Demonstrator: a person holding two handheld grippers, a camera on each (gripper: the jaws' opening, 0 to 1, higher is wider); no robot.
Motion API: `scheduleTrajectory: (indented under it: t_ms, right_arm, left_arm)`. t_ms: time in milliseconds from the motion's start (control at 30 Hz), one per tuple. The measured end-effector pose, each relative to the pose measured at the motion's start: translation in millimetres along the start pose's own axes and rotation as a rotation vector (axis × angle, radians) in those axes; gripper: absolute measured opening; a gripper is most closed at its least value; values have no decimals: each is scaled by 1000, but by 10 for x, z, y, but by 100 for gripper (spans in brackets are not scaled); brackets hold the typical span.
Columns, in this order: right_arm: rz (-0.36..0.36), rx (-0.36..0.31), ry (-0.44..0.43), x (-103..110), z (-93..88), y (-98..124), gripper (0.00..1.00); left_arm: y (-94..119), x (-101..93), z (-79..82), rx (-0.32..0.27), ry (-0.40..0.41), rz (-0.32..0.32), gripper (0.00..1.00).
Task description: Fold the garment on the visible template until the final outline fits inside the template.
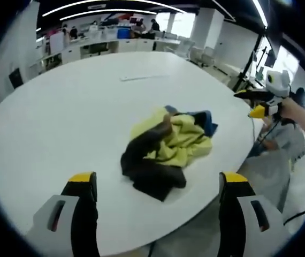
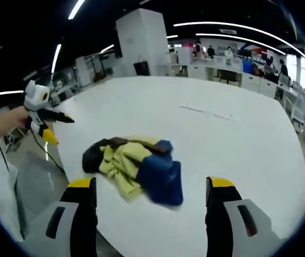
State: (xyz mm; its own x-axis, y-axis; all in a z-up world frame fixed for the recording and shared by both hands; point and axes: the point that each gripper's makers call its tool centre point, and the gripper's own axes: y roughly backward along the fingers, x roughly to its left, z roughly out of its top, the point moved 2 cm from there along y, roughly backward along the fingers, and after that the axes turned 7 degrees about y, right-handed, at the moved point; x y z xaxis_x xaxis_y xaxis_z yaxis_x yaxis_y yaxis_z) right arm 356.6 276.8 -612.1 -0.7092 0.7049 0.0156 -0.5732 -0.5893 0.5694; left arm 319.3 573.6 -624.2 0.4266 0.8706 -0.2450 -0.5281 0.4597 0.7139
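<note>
A crumpled garment [image 1: 167,151] (yellow, dark brown and blue) is lying in a heap on a round white table [image 1: 83,107], near the edge closest to both grippers. In the left gripper view, the left gripper [image 1: 158,187] is hovering with its jaws spread wide and holding nothing, the garment sitting just beyond and between them, untouched. The right gripper [image 1: 259,104] is showing at the right, off the table's edge. In the right gripper view, the right gripper [image 2: 150,190] is likewise gaping wide and empty, the garment [image 2: 136,166] lying just ahead between its jaws, while the left gripper [image 2: 43,115] is hanging at the left.
</note>
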Motion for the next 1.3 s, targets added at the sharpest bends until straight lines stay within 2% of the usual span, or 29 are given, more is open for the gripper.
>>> scheduleTrajectory:
  t_ms: [333, 800, 1300]
  right_arm:
    - [3, 4, 8, -68, 6, -96, 79]
    - [-1, -2, 64, -184, 55, -241, 73]
    - [26, 20, 126, -232, 53, -467, 65]
  left_arm:
    - [-68, -15, -10, 13, -4, -13, 88]
    - [-229, -1, 75, 23, -42, -17, 85]
    - [-362, 12, 64, 33, -57, -19, 79]
